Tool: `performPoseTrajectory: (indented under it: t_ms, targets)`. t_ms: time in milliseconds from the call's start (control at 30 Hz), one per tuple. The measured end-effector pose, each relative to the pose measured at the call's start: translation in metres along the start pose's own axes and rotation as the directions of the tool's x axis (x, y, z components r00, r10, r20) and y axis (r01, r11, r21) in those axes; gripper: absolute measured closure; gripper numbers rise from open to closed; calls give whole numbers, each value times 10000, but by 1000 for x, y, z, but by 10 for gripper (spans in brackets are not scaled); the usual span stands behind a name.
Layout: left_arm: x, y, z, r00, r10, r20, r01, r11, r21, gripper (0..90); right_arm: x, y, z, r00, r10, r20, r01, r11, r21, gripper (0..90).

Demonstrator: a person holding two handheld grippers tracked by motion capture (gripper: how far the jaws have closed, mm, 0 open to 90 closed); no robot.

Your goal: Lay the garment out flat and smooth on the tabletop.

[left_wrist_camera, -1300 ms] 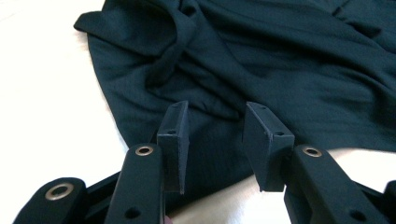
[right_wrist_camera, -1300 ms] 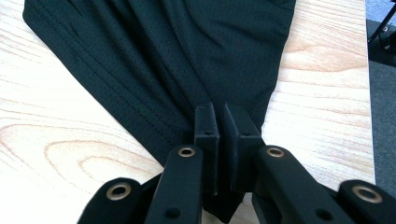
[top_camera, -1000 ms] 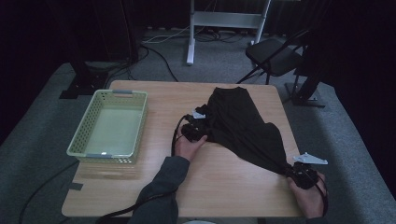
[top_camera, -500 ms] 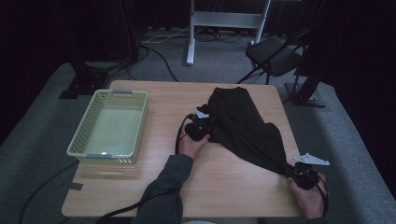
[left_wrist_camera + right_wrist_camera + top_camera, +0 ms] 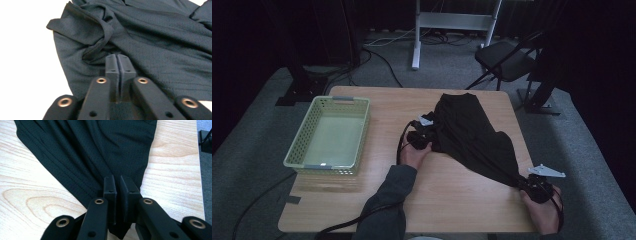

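A black mesh garment (image 5: 472, 140) lies crumpled across the right half of the wooden table (image 5: 447, 200). My left gripper (image 5: 434, 137) sits at the garment's left edge, held by a hand with a dark sleeve. Its jaws have just been closing, and in the left gripper view the left gripper (image 5: 119, 62) has its pads pressed together on a fold of the garment (image 5: 155, 40). My right gripper (image 5: 522, 181) is near the table's front right corner. In the right gripper view the right gripper (image 5: 117, 186) is shut on the bunched corner of the garment (image 5: 87, 150).
A pale green plastic basket (image 5: 343, 100) stands on the left part of the table. Beyond the far edge are a black chair (image 5: 507, 60) and a white stand (image 5: 452, 22) on grey carpet. The table's right edge runs close to the right gripper.
The left gripper has stayed at the garment's left edge and both hands have kept still. The cloth has barely shifted.
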State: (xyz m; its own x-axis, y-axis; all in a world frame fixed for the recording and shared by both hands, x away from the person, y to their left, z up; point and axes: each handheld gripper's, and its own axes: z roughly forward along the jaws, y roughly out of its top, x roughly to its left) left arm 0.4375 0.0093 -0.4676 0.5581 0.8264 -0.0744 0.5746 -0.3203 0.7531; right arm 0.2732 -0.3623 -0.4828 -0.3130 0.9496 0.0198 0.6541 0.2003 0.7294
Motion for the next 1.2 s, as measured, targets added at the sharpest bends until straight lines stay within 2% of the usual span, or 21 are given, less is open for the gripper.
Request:
performPoseTrajectory:
  t_ms: [167,333,467,533,600,633,667,700,767,867,933,1200]
  targets:
    - [5,-2,8,9985,-553,-62,553,9985,43,670,-1,0,0,10000,27,-56,-28,10000,-21,830]
    - [5,-2,13,9980,-639,-9,639,9979,109,636,-1,-1,0,10000,39,-71,-39,10000,-51,827]
    - [4,-2,14,9973,-734,92,733,9972,142,697,-1,-1,0,10000,54,-77,-55,10000,-59,824]
    - [4,-2,15,9966,-758,324,753,9971,144,780,-1,-1,0,10000,45,-69,-45,10000,-62,823]
    - [4,-1,15,9937,-995,525,986,9949,192,855,-1,-1,0,10000,56,-76,-56,10000,-61,823]
    - [5,-1,14,9930,-1026,583,1016,9946,204,866,-1,-1,0,10000,58,-77,-58,10000,-61,823]
    - [5,-1,14,9930,-1026,583,1016,9946,204,870,-1,-1,0,10000,58,-77,-58,10000,-61,823]
    - [8,-1,11,9878,-1292,875,1283,9916,155,870,-1,-1,0,10000,59,-76,-59,10000,-62,823]
    - [12,-1,7,9819,-1586,1036,1587,9873,78,875,-1,-1,0,9999,84,-96,-84,10000,-47,823]
    - [13,-1,3,9808,-1631,1072,1641,9864,-5,876,-1,-1,0,10000,65,-42,-66,10000,-44,824]
    - [14,-2,-4,9762,-1759,1272,1794,9836,-164,876,-1,-1,-1,10000,55,-36,-55,10000,-24,824]
    - [17,-9,-24,9719,-1852,1456,1927,9805,-389,876,-2,-3,-4,10000,55,52,-55,10000,79,826]
